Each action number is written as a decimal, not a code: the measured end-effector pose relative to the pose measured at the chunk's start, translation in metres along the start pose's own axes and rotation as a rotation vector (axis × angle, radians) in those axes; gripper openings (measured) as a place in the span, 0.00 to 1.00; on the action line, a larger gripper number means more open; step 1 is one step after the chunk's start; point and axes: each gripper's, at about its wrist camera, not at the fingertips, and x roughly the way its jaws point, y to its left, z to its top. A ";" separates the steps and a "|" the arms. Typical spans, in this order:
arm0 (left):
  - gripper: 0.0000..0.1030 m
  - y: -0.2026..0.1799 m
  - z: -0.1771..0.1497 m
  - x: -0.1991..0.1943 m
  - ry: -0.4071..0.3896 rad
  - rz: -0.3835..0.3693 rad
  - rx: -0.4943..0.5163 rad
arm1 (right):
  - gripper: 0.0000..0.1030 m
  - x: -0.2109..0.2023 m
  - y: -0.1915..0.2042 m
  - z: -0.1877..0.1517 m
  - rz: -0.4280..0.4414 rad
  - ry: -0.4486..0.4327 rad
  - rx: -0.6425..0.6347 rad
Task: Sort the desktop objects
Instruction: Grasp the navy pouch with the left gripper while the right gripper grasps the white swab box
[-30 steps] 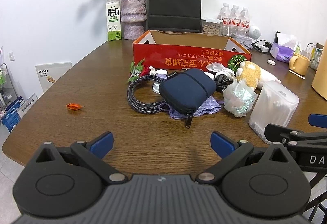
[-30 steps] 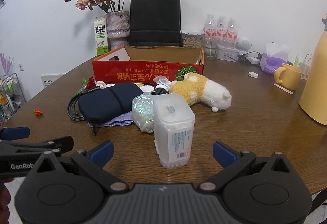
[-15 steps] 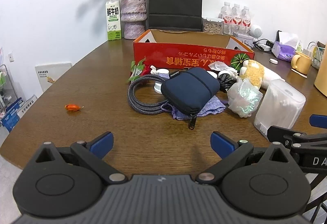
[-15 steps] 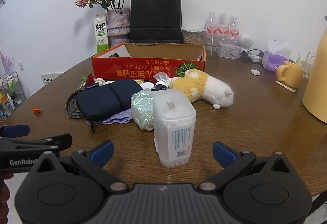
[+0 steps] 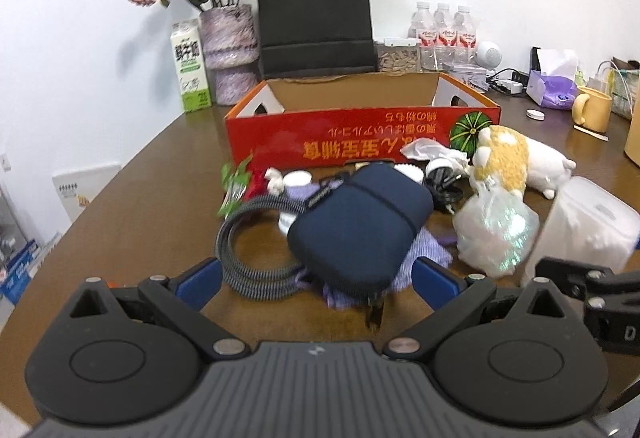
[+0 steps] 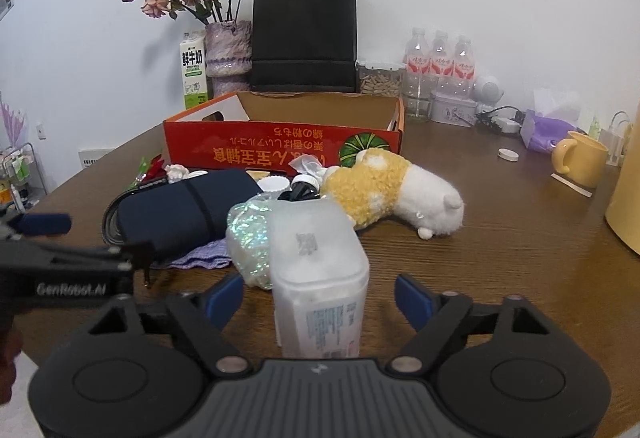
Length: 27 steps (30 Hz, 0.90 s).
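A pile of objects lies before an open red cardboard box (image 5: 360,142). My left gripper (image 5: 316,284) is open, its blue fingertips on either side of the near end of a navy zip pouch (image 5: 360,226) that lies on a purple cloth (image 5: 424,258) and a coiled braided cable (image 5: 244,262). My right gripper (image 6: 320,298) is open, its fingertips flanking a frosted plastic cotton-swab box (image 6: 318,270) without touching it. A shiny plastic bag (image 6: 250,238) and a yellow-white plush toy (image 6: 392,190) lie behind that box.
Behind the red box (image 6: 280,146) stand a black paper bag (image 6: 304,38), a vase of dried roses (image 6: 228,54), a milk carton (image 6: 194,76) and water bottles (image 6: 440,66). A yellow mug (image 6: 580,162) and a yellow jug (image 6: 624,206) stand at the right.
Both grippers have moved forward toward the pile. The left now straddles the pouch's near end, and the right now straddles the swab box. Nothing has been gripped.
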 end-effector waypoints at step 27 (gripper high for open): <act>0.85 -0.041 0.036 0.078 0.110 -0.074 0.205 | 0.39 0.035 -0.058 0.027 0.103 -0.043 0.078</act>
